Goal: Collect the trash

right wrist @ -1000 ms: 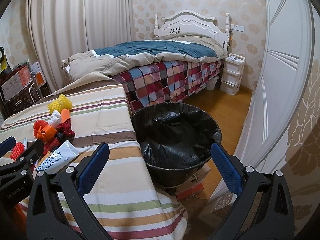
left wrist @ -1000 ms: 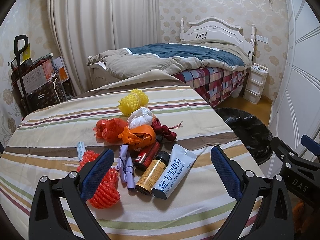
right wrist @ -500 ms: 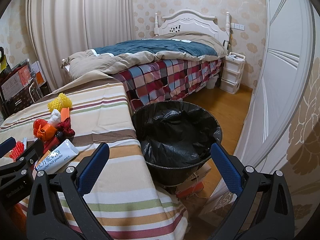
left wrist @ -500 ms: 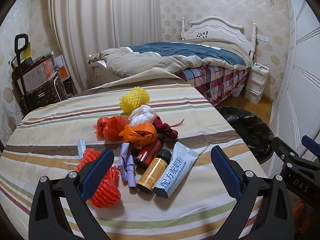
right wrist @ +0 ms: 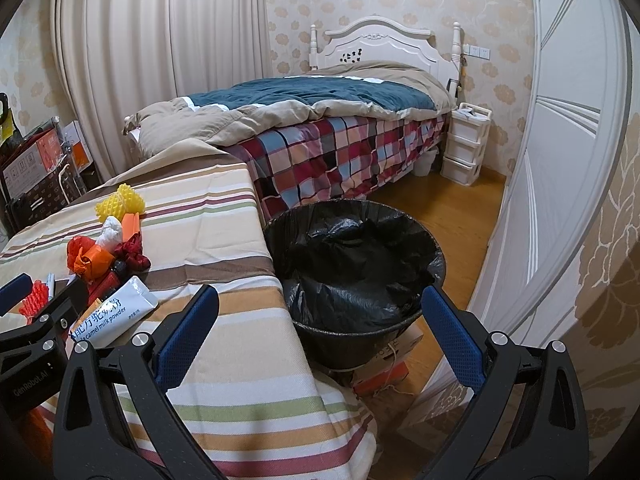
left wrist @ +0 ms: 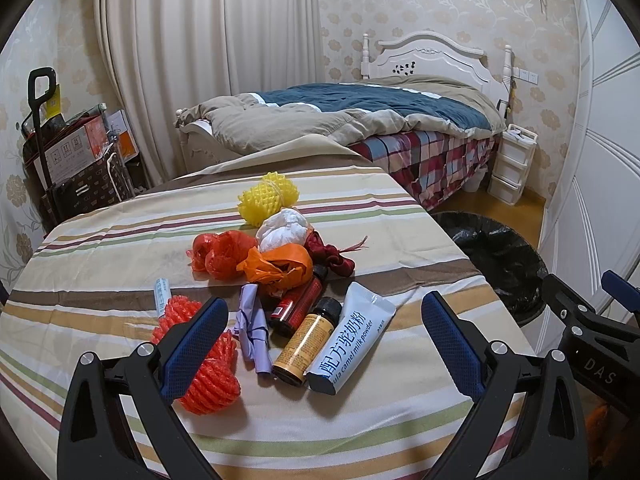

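Note:
A pile of trash lies on the striped table [left wrist: 100, 240]: a white tube [left wrist: 352, 344], an amber bottle [left wrist: 306, 340], a red bottle [left wrist: 298, 300], a purple wrapper [left wrist: 252, 328], red foam netting [left wrist: 204, 372], orange bags [left wrist: 280, 268], a white wad [left wrist: 284, 230] and yellow netting [left wrist: 268, 198]. My left gripper [left wrist: 324, 344] is open above the near items, touching nothing. My right gripper [right wrist: 320, 332] is open and empty, held over the table's right edge beside the black-lined bin [right wrist: 356, 264]. The pile also shows in the right wrist view [right wrist: 108, 256].
The bin stands on the wooden floor [right wrist: 460, 216] right of the table, on a box [right wrist: 384, 364]. A bed [left wrist: 360, 120] is beyond the table. White drawers [left wrist: 512, 164] and a white wardrobe [right wrist: 560, 160] are on the right. A trolley with boxes [left wrist: 72, 160] stands at left.
Both grippers have shifted slightly; the views have drifted a little. Both stay open and nothing on the table has moved.

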`<state>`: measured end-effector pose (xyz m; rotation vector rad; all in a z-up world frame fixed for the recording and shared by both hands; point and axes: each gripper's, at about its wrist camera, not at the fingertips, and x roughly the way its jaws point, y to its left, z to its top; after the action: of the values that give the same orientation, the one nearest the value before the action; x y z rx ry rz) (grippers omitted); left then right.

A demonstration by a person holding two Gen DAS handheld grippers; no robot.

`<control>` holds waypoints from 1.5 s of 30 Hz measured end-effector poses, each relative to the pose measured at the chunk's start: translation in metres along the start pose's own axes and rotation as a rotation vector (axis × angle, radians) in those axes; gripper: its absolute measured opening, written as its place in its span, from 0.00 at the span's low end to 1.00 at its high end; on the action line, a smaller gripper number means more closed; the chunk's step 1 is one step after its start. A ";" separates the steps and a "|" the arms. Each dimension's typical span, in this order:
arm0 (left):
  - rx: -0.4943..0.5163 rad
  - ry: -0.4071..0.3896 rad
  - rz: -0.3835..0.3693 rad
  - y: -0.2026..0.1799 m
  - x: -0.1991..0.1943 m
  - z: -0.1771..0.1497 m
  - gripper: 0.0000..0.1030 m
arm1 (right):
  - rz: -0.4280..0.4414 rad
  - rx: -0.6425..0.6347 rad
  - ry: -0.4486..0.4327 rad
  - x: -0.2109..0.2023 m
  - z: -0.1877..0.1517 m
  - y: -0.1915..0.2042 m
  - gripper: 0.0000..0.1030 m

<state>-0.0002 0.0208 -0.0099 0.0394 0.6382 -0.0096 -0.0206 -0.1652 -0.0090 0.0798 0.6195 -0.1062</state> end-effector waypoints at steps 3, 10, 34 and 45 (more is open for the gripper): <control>0.003 0.002 0.001 -0.002 0.000 -0.001 0.94 | 0.001 0.002 0.001 0.000 0.000 0.000 0.96; 0.008 0.011 -0.003 -0.006 0.001 -0.003 0.94 | 0.002 0.001 0.004 0.001 0.001 0.000 0.96; -0.015 0.044 0.011 0.023 -0.012 -0.002 0.81 | 0.023 0.001 0.020 0.003 -0.027 0.013 0.96; -0.087 0.058 0.078 0.077 -0.022 -0.012 0.81 | 0.095 -0.023 0.053 -0.007 -0.027 0.039 0.80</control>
<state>-0.0237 0.0981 -0.0034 -0.0196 0.6942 0.0953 -0.0374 -0.1236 -0.0255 0.0902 0.6682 -0.0053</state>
